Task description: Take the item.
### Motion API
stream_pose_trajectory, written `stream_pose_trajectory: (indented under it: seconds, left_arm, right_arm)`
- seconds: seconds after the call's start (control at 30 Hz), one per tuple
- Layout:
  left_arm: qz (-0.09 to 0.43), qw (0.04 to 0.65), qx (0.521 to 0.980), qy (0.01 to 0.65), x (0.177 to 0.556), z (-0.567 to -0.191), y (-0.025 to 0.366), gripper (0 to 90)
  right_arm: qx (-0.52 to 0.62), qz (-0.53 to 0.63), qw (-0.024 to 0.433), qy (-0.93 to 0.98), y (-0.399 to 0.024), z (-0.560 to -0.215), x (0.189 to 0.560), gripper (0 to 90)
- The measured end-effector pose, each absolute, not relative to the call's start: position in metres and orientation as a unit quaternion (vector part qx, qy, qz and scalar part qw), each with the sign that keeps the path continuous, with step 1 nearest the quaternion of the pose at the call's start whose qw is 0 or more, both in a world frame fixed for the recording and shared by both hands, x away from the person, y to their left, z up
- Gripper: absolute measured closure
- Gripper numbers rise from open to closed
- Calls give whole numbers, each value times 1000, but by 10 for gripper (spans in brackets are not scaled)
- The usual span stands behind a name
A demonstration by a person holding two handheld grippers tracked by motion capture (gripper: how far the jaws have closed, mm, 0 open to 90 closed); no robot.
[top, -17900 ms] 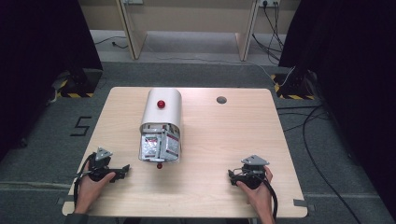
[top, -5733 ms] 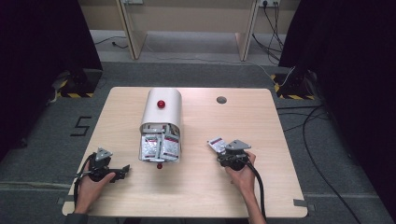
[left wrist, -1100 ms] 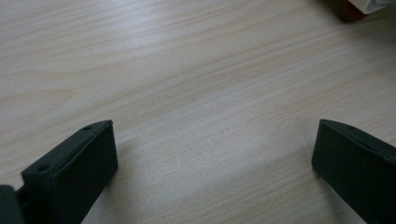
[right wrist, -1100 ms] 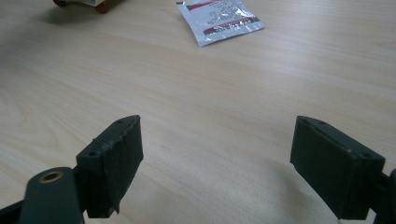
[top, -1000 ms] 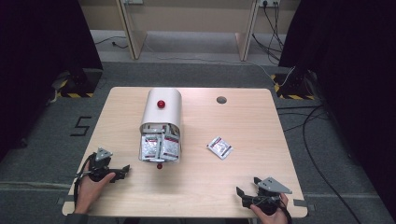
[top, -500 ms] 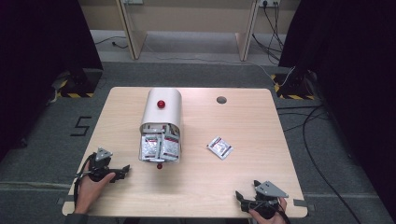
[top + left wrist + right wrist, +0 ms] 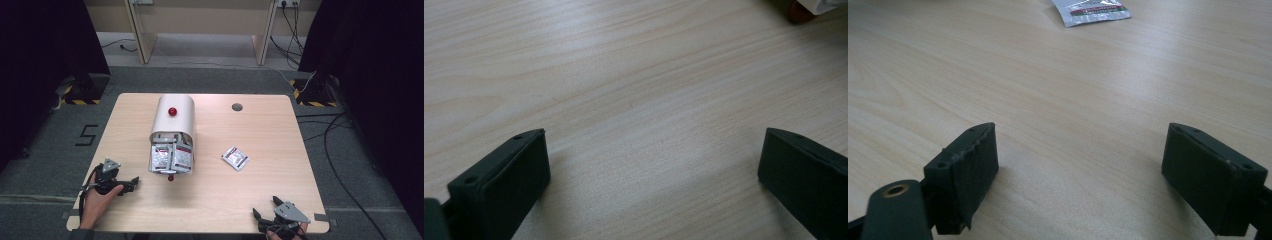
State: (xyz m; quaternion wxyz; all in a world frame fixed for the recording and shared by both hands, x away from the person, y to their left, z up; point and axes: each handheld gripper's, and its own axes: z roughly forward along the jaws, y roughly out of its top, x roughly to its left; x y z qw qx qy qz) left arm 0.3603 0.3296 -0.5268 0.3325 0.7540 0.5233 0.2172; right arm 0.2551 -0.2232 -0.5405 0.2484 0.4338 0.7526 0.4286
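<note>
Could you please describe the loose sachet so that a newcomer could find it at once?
Start at the white dispenser lying on the wooden table. To its right, alone on bare wood, lies the single sachet. Unlike the sachets packed in the dispenser's mouth, it lies flat and touches nothing.

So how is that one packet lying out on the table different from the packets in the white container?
The lone packet lies flat on the bare table, apart from everything; the packets in the white container are packed side by side in its open end. The lone packet sits skewed to the table's edges; the others line up with the container. Both kinds look alike: silvery-white sachets with a red band.
</note>
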Motion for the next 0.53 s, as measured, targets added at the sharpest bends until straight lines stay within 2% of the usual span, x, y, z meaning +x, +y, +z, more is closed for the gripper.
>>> stream_pose_trajectory:
  seconds: [0.53]
  left_arm:
    - [217,333,754,523,360,-527,330,0]
  right_arm:
    - [433,429,249,753,-223,-541,255,157]
